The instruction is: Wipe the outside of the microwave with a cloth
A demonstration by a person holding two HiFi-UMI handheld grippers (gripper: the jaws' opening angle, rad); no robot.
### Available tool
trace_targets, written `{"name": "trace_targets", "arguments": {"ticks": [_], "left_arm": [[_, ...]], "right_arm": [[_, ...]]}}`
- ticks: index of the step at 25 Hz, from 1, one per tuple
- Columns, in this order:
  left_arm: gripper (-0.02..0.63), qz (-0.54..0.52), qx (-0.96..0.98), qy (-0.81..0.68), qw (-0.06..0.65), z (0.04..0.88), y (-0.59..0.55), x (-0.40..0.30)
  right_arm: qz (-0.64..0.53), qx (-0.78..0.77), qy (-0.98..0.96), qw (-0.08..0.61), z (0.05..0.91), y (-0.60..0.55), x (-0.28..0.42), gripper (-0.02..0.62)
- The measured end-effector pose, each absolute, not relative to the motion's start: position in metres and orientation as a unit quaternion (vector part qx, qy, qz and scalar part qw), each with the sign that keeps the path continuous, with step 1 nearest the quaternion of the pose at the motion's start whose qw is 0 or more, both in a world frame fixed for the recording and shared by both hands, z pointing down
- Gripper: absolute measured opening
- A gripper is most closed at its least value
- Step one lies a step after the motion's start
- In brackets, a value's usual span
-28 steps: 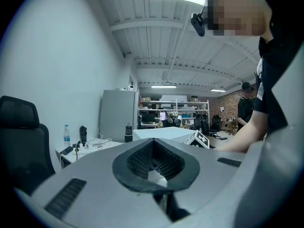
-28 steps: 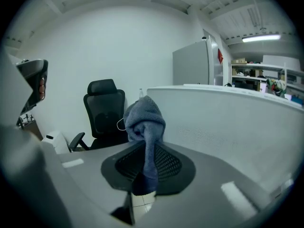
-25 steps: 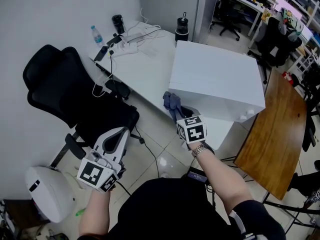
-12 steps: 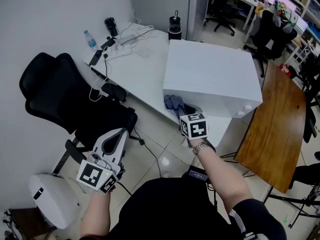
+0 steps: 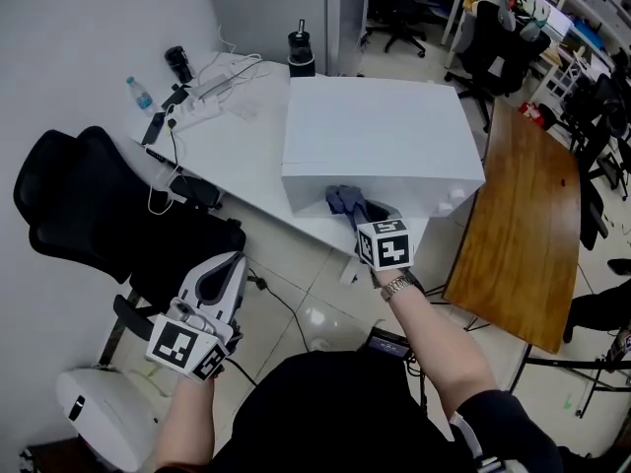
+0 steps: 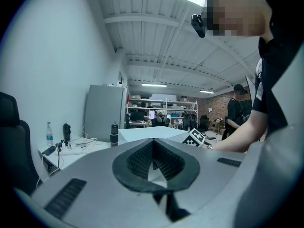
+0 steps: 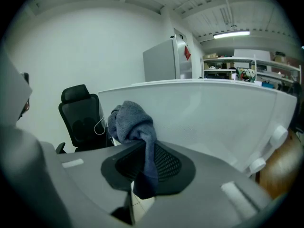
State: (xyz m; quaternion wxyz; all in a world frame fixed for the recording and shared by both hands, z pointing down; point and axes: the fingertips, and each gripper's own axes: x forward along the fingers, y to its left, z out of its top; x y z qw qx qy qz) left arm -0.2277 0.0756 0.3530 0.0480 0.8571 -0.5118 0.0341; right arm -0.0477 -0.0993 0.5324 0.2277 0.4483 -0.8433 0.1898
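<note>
Now the right claw (image 5: 357, 215), pinching the blue-grey cloth (image 5: 342, 200), has slid from the left corner of the white microwave (image 5: 375, 126) along its front face (knobs (image 5: 452, 201) still ahead), so wiping is under way. The left claw (image 5: 225, 276) hangs closed and empty, off the counter (image 5: 237, 151).

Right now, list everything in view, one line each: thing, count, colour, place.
Microwave: one, white, on the desk's near end.
Cloth: one, blue-grey, at the microwave's front, in the right gripper.
Desk: one, white, under the microwave.
Office chair: one nearby, black, left of the desk.
Water bottle: one, clear, desk's far corner.
Tumbler: one, black, beside the bottle.
Flask: one, black, behind the microwave.
Power strip: one, white, far desk.
Wooden table: one, brown, right of the microwave.
Left gripper: one, white-grey, shut, empty, low left.
Right gripper: one, grey, shut on the cloth.
</note>
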Motion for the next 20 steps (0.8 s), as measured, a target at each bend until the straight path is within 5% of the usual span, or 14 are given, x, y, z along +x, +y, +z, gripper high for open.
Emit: {"name": "trace_targets", "arguments": {"ticks": [20], "left_arm": [[0.005, 0.05, 0.882, -0.466, 0.055, 0.355, 0.05, -0.114]], "right_arm": [[0.228, 0.531, -0.787, 0.218, 0.546, -0.113, 0.128, 0.054]]}}
